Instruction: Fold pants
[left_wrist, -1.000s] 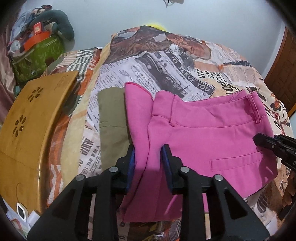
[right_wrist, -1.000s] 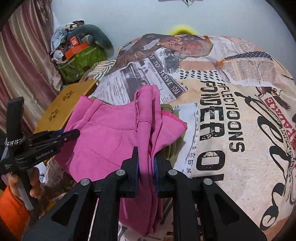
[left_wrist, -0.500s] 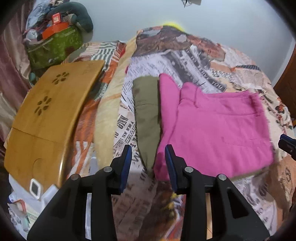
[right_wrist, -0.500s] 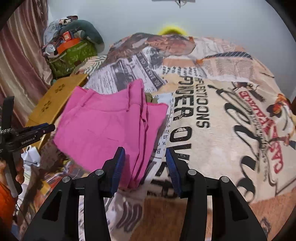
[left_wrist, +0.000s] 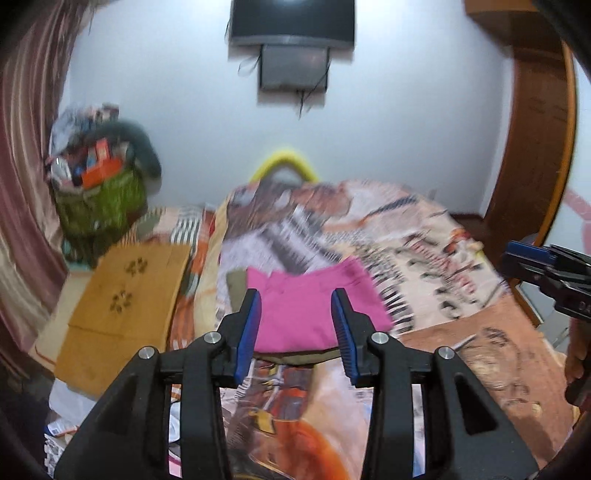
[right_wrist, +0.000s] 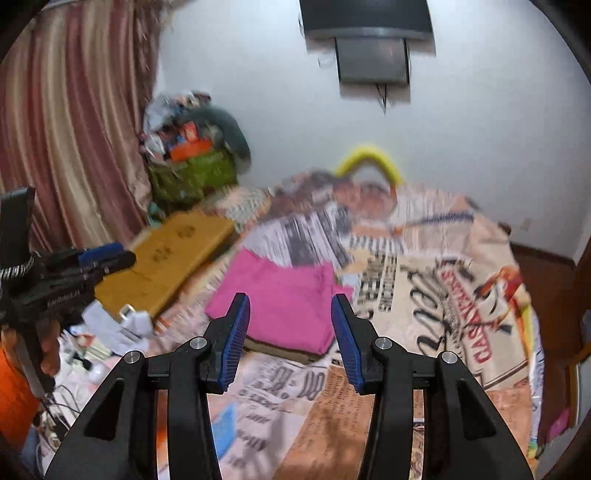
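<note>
Pink pants (left_wrist: 314, 314) lie folded flat on printed bedspread (left_wrist: 424, 258), stacked on olive garment (left_wrist: 299, 357) whose edge shows beneath. Left gripper (left_wrist: 297, 328): jaws spread wide, nothing between them, raised clear of pants. Right gripper (right_wrist: 290, 336): jaws likewise spread, empty, apart from fabric. Wooden lap tray (left_wrist: 122, 306) beside pants, toward curtain (right_wrist: 74, 122). Green bag (left_wrist: 99, 206) of clutter in corner. Both views motion-blurred.

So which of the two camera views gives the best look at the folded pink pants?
The right wrist view: the pink pants lie largely unobstructed, showing their stacked edge atop an olive garment. In the left wrist view the pants sit partly behind the open left gripper.
</note>
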